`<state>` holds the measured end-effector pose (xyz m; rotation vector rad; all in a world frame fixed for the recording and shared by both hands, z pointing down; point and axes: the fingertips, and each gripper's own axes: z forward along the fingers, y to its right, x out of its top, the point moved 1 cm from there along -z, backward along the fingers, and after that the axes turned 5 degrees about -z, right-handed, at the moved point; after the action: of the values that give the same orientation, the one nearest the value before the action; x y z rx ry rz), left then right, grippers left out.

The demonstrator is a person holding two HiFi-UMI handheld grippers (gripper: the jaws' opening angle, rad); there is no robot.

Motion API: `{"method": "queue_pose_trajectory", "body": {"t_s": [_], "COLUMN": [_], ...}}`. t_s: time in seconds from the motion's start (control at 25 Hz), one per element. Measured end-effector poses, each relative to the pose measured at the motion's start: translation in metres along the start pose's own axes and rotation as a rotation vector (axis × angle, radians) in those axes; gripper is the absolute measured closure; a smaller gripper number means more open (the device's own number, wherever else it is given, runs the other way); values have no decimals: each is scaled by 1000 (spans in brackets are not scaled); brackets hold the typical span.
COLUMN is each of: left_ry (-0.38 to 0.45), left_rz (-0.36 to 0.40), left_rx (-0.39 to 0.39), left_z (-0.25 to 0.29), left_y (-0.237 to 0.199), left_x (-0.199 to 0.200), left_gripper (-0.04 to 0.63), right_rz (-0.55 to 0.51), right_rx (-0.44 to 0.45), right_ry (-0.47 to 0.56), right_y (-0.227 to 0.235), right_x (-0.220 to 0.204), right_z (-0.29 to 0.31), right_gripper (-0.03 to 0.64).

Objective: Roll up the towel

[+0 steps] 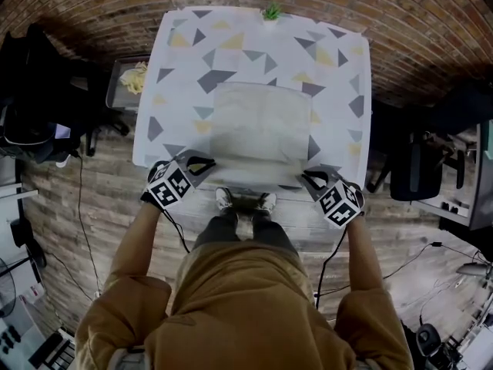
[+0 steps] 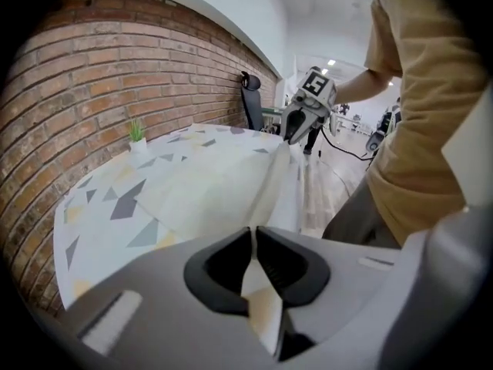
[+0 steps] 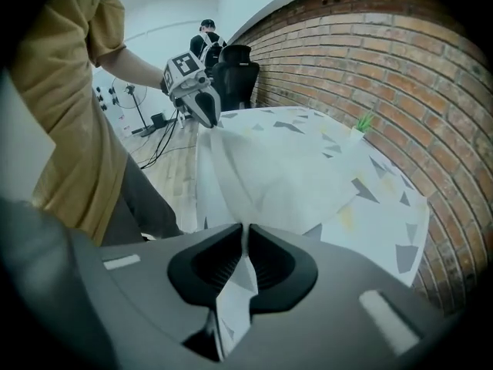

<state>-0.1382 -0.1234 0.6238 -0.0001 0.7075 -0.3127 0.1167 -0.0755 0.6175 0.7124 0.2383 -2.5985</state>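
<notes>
A pale grey towel [image 1: 258,122] lies flat on a table under a white tablecloth [image 1: 185,75] printed with grey and yellow triangles. My left gripper [image 1: 202,163] is shut at the towel's near left corner, and my right gripper [image 1: 310,177] is shut at its near right corner. Both hold the near edge lifted off the table. In the left gripper view the jaws [image 2: 253,241] pinch a thin fold of cloth, as they do in the right gripper view [image 3: 246,241]. That fold shows printed triangles, so tablecloth seems caught in with the towel [image 3: 285,172]. Each gripper view shows the other gripper [image 2: 296,122] [image 3: 204,110] holding a raised cloth ridge.
A small potted plant [image 1: 271,11] stands at the table's far edge against the brick wall. A black chair [image 1: 46,75] and a stool with something yellow [image 1: 131,79] are to the left. Another black chair [image 1: 420,168] is to the right. Cables run across the wooden floor.
</notes>
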Motion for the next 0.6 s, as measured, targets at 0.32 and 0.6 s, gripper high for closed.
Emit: {"method": "queue_pose_trajectory", "body": {"t_s": [0.32, 0.6], "left_ry": [-15, 12], "left_rz": [-126, -256], "left_rx": [-97, -159], "left_z": [15, 20], "left_y": [-35, -51], "left_x": [3, 6], "left_gripper": [509, 508], "right_rz": [101, 222], "right_rx": [79, 124], "right_ry": [9, 25], "right_y": [47, 67], "right_x": [13, 10], "right_z": [11, 23], "right_gripper": [583, 581]}}
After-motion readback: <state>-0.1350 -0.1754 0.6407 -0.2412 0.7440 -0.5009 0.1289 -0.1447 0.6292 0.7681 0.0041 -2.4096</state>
